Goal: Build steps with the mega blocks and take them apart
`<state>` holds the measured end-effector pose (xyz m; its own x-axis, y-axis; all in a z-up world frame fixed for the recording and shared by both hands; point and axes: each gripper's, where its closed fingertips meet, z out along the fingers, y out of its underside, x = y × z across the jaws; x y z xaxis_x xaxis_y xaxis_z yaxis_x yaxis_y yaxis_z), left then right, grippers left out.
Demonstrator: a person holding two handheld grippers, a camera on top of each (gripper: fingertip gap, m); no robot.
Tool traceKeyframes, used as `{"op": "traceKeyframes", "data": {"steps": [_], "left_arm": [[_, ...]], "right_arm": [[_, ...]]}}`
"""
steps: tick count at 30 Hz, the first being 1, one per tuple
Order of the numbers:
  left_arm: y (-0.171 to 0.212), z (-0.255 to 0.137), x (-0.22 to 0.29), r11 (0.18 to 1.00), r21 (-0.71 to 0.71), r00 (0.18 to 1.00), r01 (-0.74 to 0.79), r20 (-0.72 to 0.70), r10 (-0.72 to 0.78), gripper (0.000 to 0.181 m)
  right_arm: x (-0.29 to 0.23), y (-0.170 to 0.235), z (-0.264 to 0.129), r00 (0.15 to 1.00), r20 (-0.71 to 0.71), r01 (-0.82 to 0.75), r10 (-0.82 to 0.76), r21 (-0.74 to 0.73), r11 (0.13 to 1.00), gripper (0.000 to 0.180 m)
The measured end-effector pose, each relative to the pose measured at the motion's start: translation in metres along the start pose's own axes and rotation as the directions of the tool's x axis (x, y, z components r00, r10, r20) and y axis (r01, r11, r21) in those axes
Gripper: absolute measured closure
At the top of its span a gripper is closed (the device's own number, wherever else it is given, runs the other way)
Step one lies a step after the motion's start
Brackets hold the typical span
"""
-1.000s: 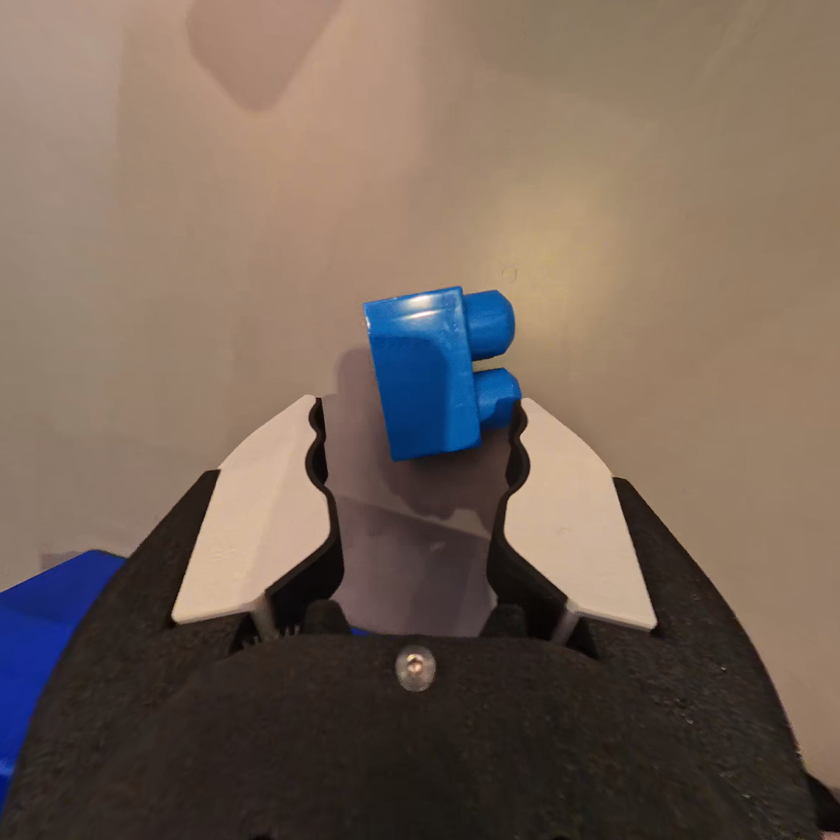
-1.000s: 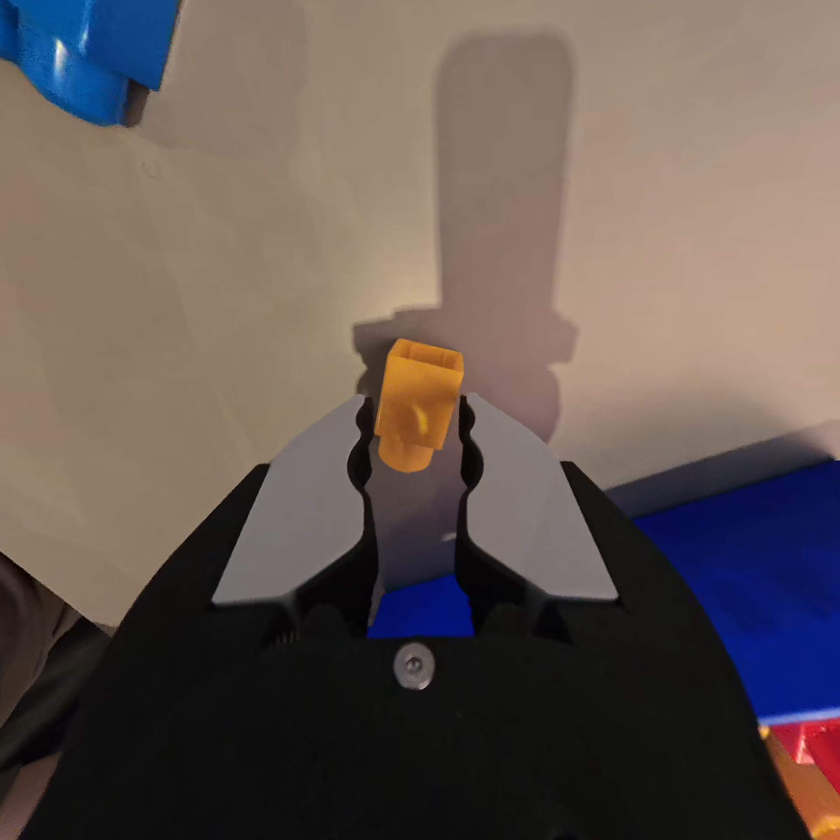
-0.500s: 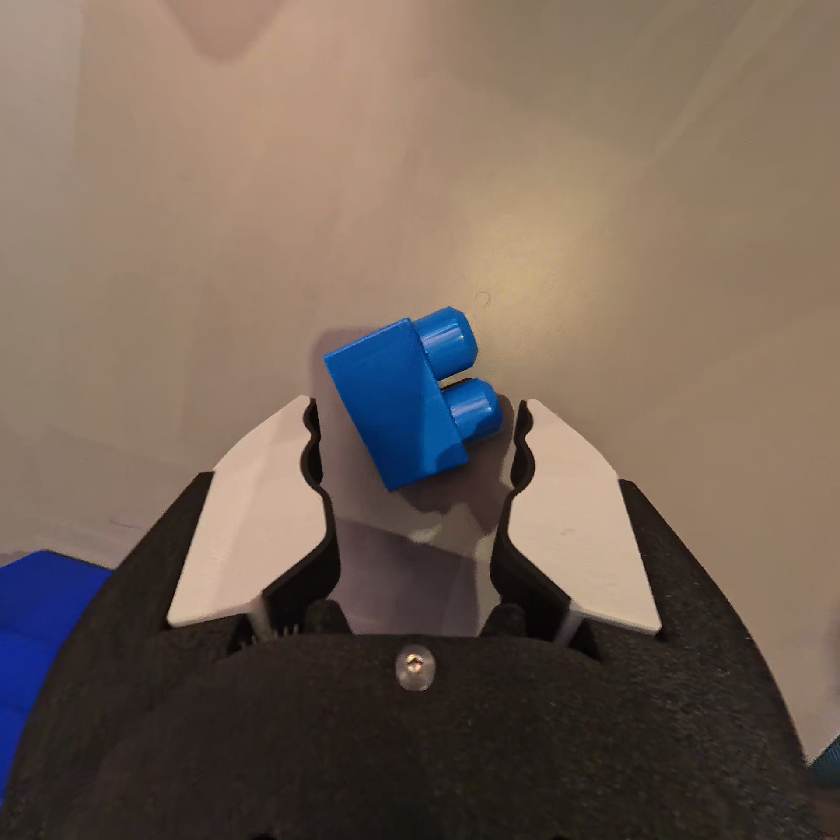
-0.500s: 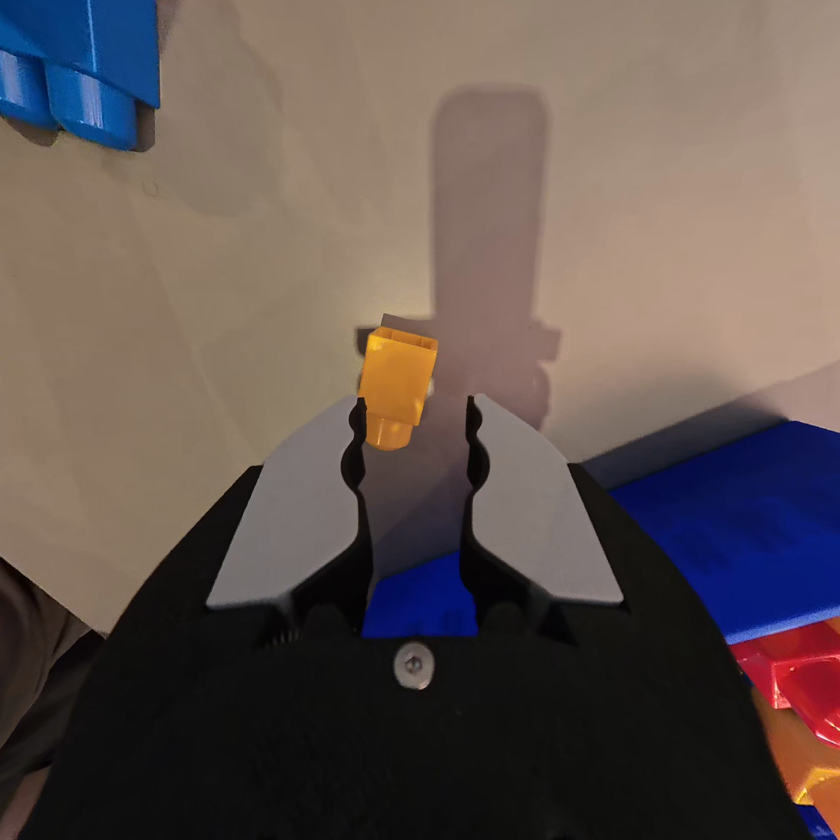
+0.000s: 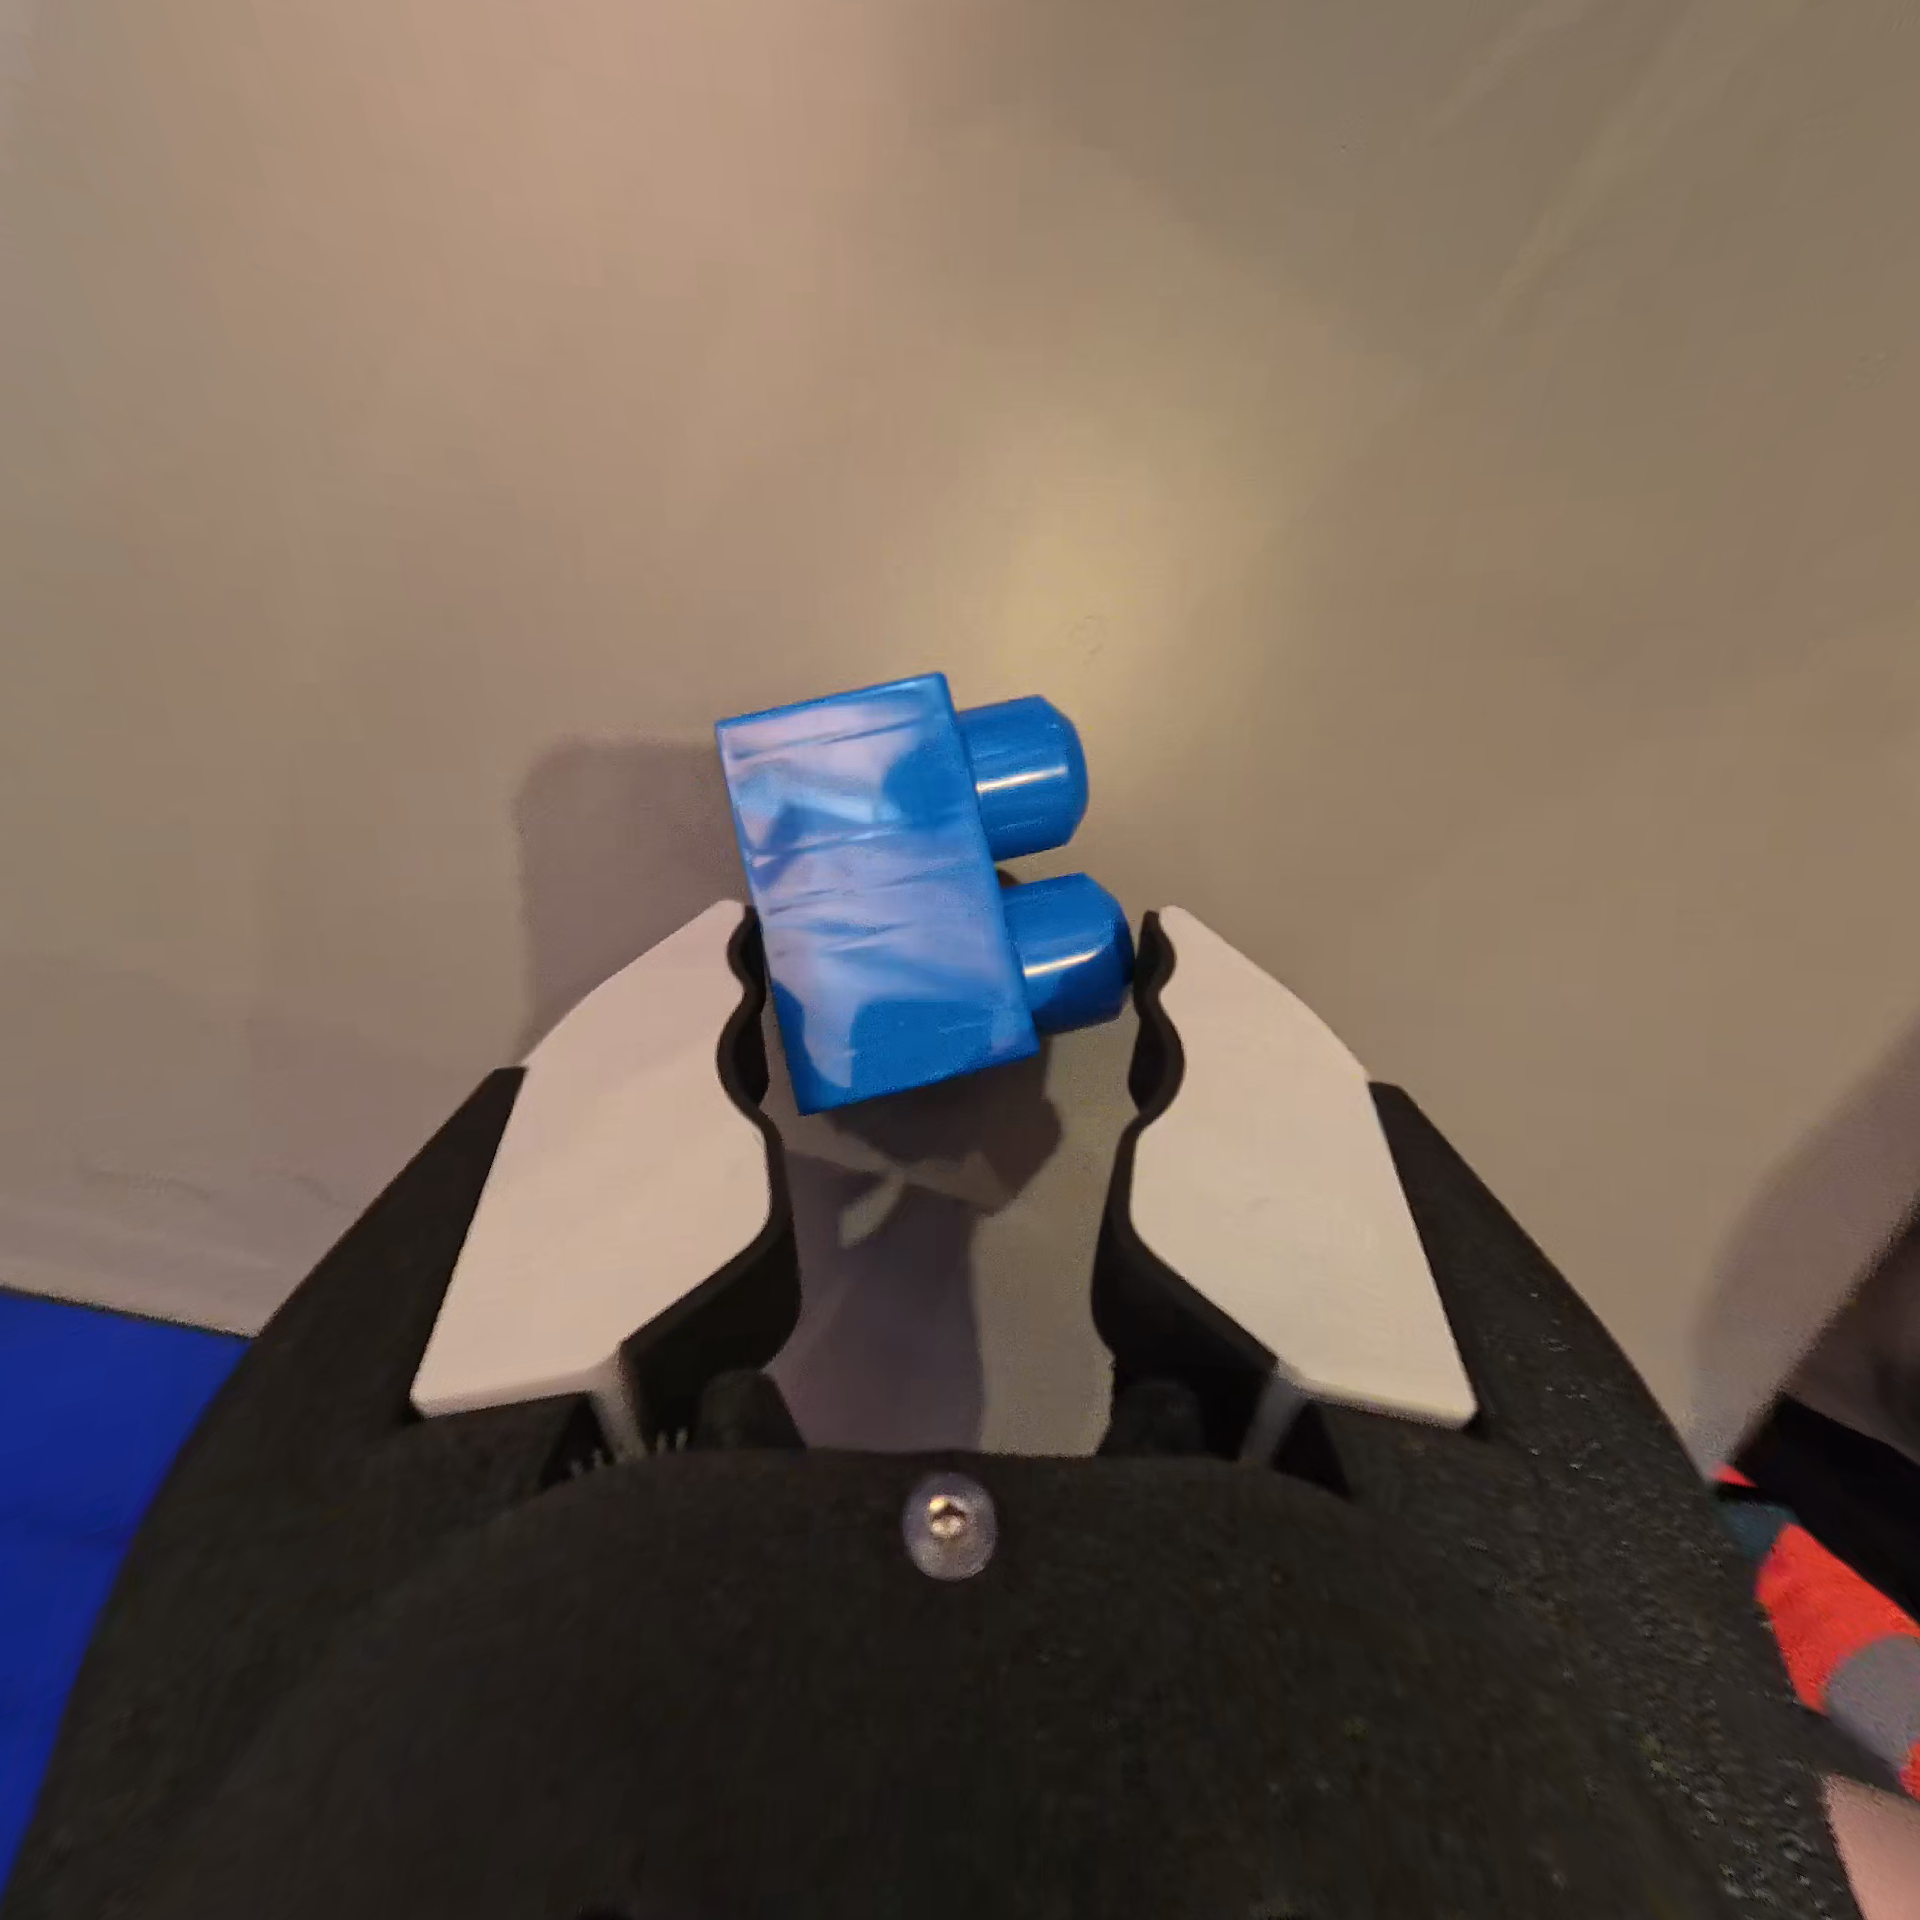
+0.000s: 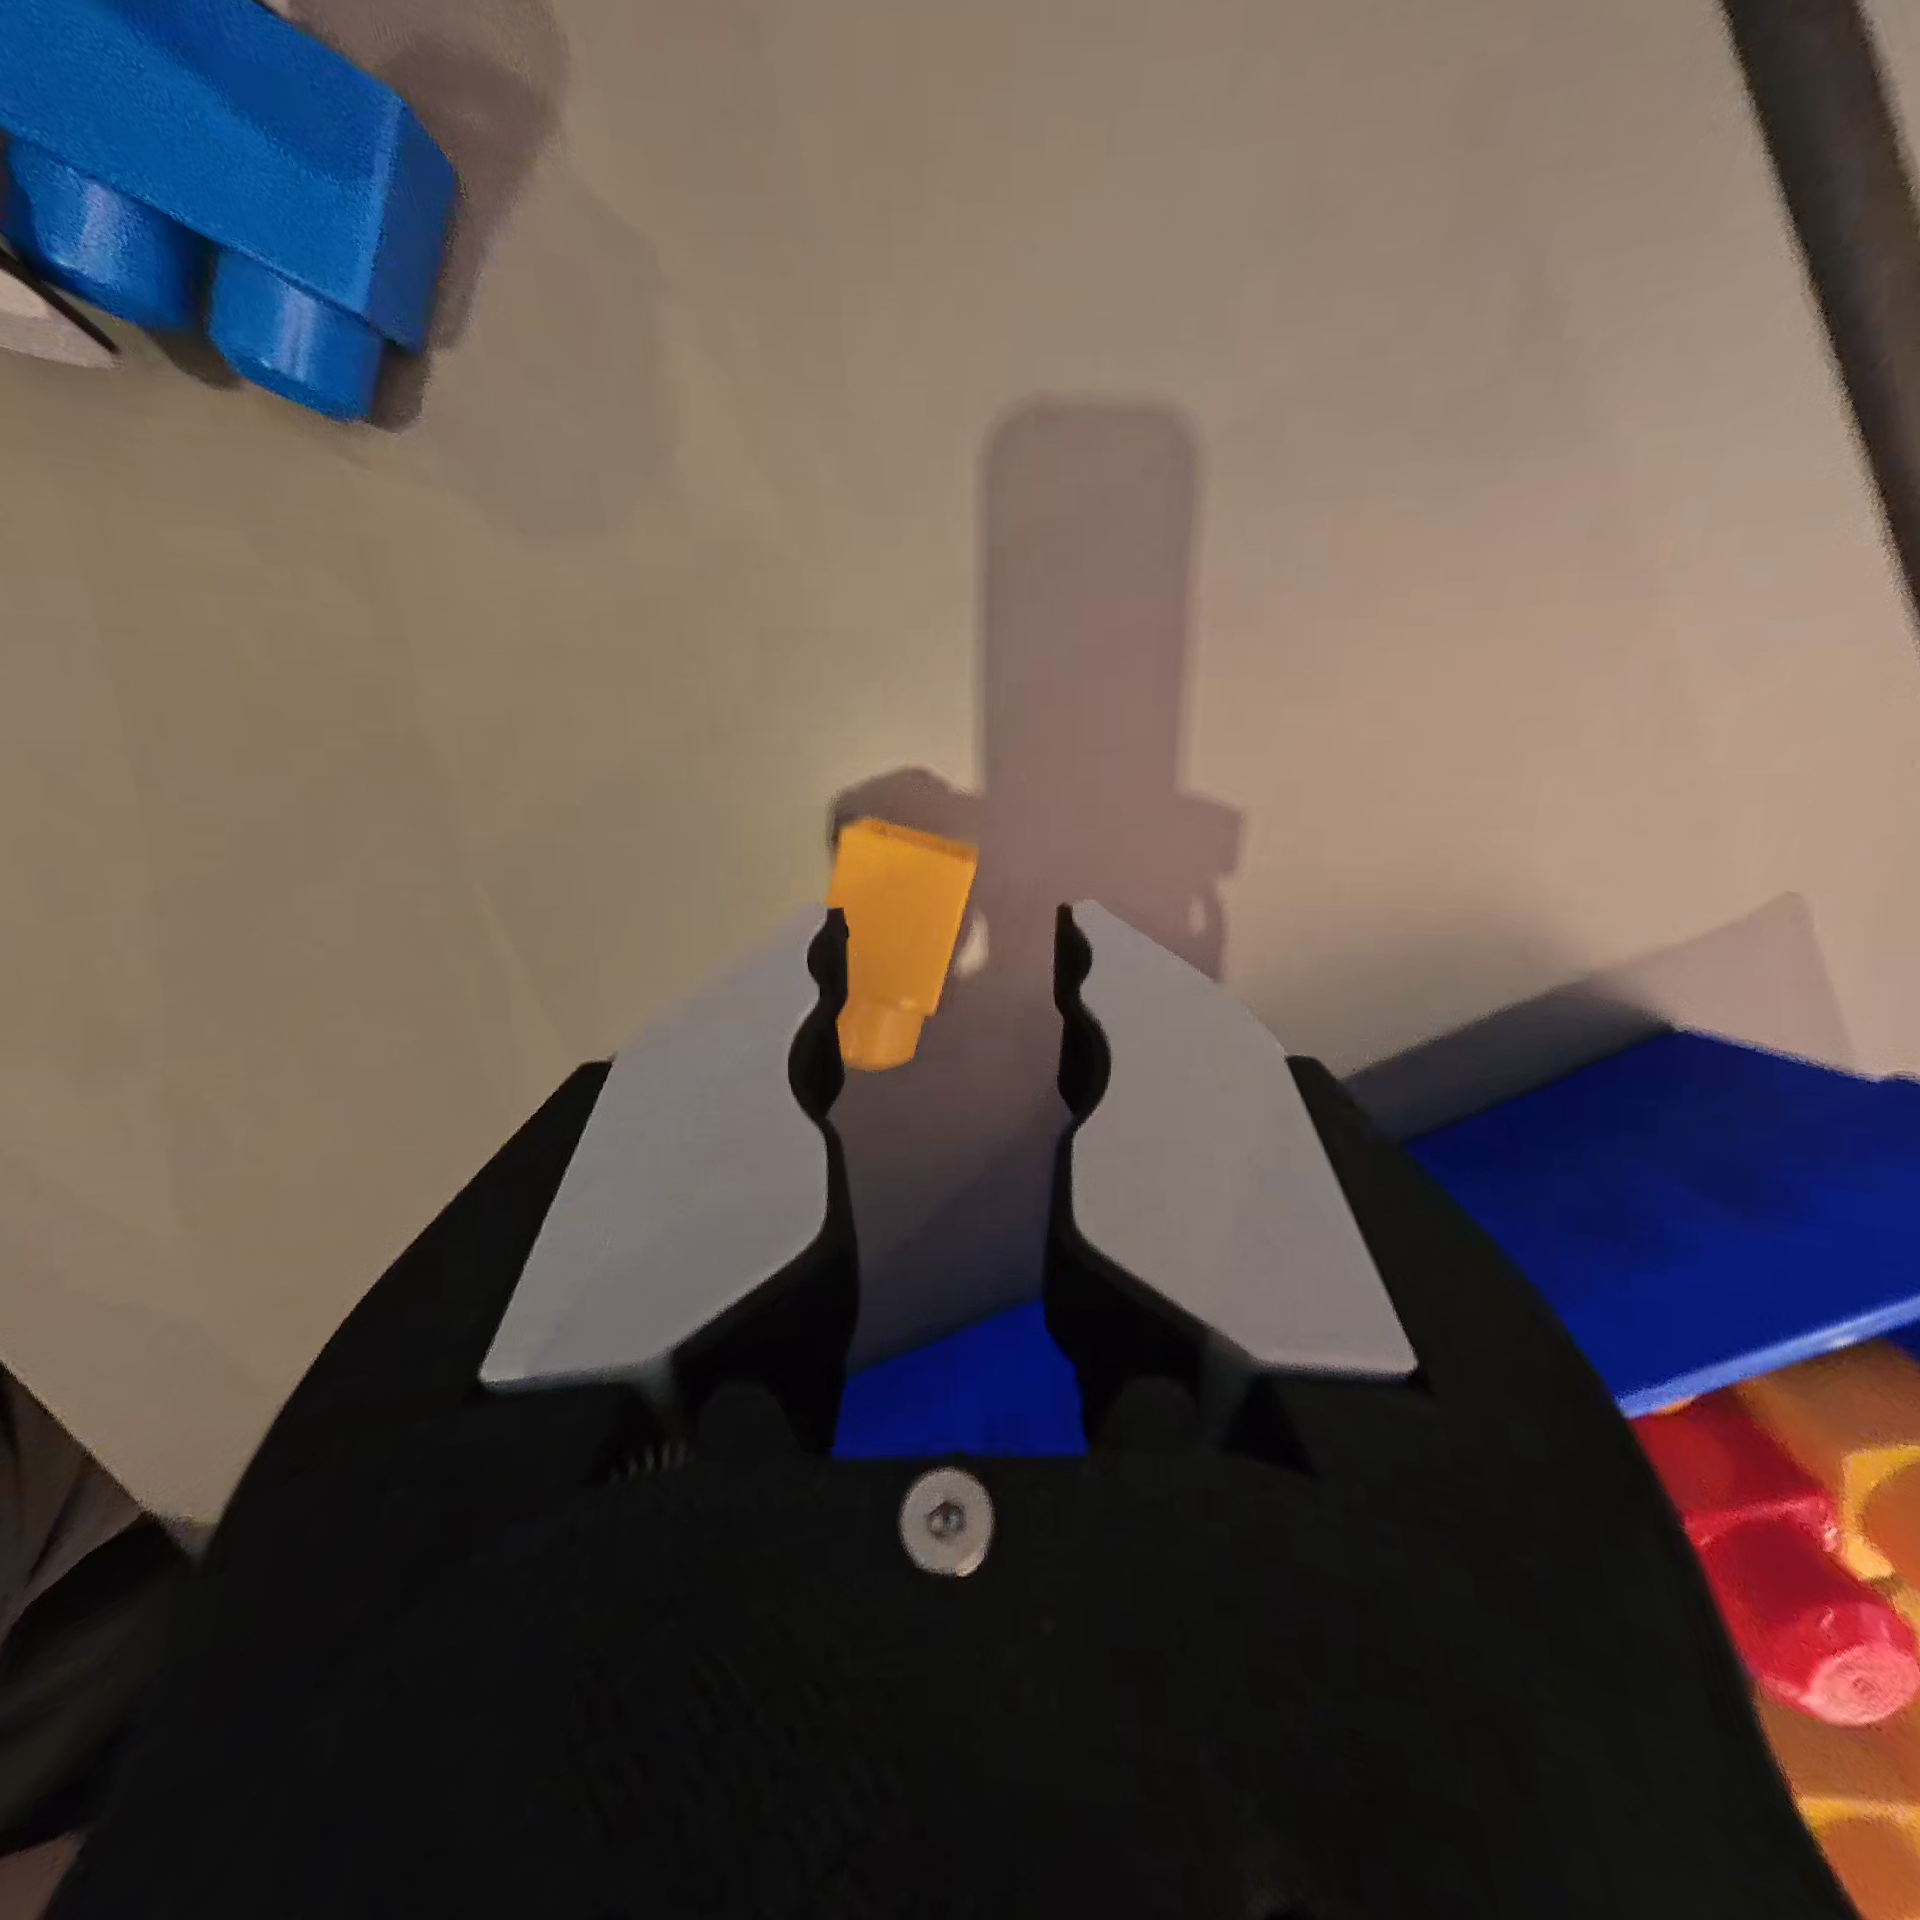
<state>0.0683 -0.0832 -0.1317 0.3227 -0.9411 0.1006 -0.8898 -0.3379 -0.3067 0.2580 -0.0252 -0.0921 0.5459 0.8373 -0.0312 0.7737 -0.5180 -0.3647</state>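
Note:
A blue two-stud block (image 5: 883,904) lies on its side on the beige table (image 5: 935,364), studs pointing right. My left gripper (image 5: 945,925) has its fingertips against the block's left side and its lower stud, shut on it. The same block (image 6: 239,197) shows at the upper left of the right wrist view, with a bit of the left finger beside it. A small orange block (image 6: 899,925) lies on the table just past my right gripper's (image 6: 945,925) left fingertip. The right gripper is open and holds nothing.
A blue bin edge (image 6: 1662,1195) lies at the lower right of the right wrist view, with red (image 6: 1787,1558) and orange blocks beside it. A dark rod (image 6: 1829,208) crosses the top right corner. A blue surface (image 5: 83,1455) sits at the left wrist view's lower left. Left tips to right tips: about 20 cm.
The left jaws have narrowed onto the blue block, which turned straighter between them. The right jaws let go of the orange block, which now rests off-centre by the left fingertip.

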Motion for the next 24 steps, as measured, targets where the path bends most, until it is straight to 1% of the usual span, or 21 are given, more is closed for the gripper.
{"op": "traceKeyframes", "data": {"steps": [2, 3, 4, 6, 8, 9, 11, 14, 15, 18, 19, 20, 21, 22, 24], "left_arm": [[-0.004, -0.017, 0.01, 0.998, 0.063, 0.997, 0.009, -0.079, -0.004, 0.112], [-0.007, -0.026, 0.014, 0.995, 0.103, 0.995, -0.004, -0.094, 0.014, 0.112], [-0.009, -0.034, 0.016, 0.991, 0.133, 0.995, -0.021, -0.099, 0.034, 0.112], [-0.012, -0.049, 0.026, 0.982, 0.186, 0.989, -0.032, -0.138, 0.058, 0.112], [-0.019, -0.067, 0.038, 0.963, 0.266, 0.978, -0.027, -0.194, 0.081, 0.112], [-0.022, -0.076, 0.043, 0.952, 0.305, 0.97, -0.023, -0.223, 0.095, 0.112], [-0.029, -0.093, 0.056, 0.926, 0.378, 0.953, -0.019, -0.272, 0.131, 0.112], [-0.037, -0.111, 0.073, 0.889, 0.457, 0.923, -0.011, -0.337, 0.185, 0.112], [-0.039, -0.116, 0.08, 0.879, 0.477, 0.911, -0.013, -0.357, 0.208, 0.112], [-0.043, -0.123, 0.091, 0.86, 0.509, 0.885, -0.019, -0.392, 0.252, 0.112], [-0.045, -0.125, 0.093, 0.85, 0.527, 0.879, -0.022, -0.395, 0.268, 0.112], [-0.046, -0.128, 0.095, 0.84, 0.542, 0.872, -0.024, -0.4, 0.282, 0.112], [-0.046, -0.131, 0.096, 0.831, 0.556, 0.865, -0.024, -0.405, 0.296, 0.112], [-0.047, -0.134, 0.097, 0.82, 0.572, 0.863, -0.027, -0.401, 0.308, 0.112], [-0.052, -0.141, 0.092, 0.785, 0.618, 0.877, -0.041, -0.354, 0.325, 0.112]], "right_arm": [[-0.008, -0.02, -0.009, 0.988, -0.015, 0.153, -0.152, 0.111, 0.982, 0.14], [-0.017, -0.031, -0.014, 0.964, -0.033, 0.265, -0.264, 0.181, 0.947, 0.14], [-0.03, -0.043, -0.019, 0.923, -0.065, 0.382, -0.378, 0.251, 0.889, 0.14], [-0.061, -0.065, -0.029, 0.813, -0.171, 0.575, -0.556, 0.383, 0.723, 0.139], [-0.098, -0.083, -0.04, 0.713, -0.253, 0.675, -0.654, 0.498, 0.544, 0.137], [-0.112, -0.09, -0.045, 0.677, -0.302, 0.703, -0.671, 0.533, 0.471, 0.136], [-0.134, -0.097, -0.049, 0.616, -0.379, 0.747, -0.691, 0.56, 0.359, 0.124], [-0.148, -0.1, -0.046, 0.525, -0.489, 0.822, -0.697, 0.504, 0.265, 0.118], [-0.153, -0.102, -0.047, 0.501, -0.527, 0.838, -0.686, 0.493, 0.232, 0.118], [-0.174, -0.107, -0.059, 0.422, -0.643, 0.871, -0.639, 0.482, 0.091, 0.119], [-0.179, -0.106, -0.06, 0.391, -0.665, 0.884, -0.636, 0.463, 0.059, 0.123], [-0.182, -0.105, -0.062, 0.361, -0.689, 0.898, -0.628, 0.438, 0.036, 0.136], [-0.184, -0.105, -0.065, 0.343, -0.714, 0.907, -0.611, 0.42, 0.018, 0.14], [-0.185, -0.106, -0.068, 0.342, -0.725, 0.909, -0.598, 0.417, 0.014, 0.141], [-0.183, -0.108, -0.071, 0.389, -0.703, 0.892, -0.596, 0.448, 0.053, 0.141]]}}
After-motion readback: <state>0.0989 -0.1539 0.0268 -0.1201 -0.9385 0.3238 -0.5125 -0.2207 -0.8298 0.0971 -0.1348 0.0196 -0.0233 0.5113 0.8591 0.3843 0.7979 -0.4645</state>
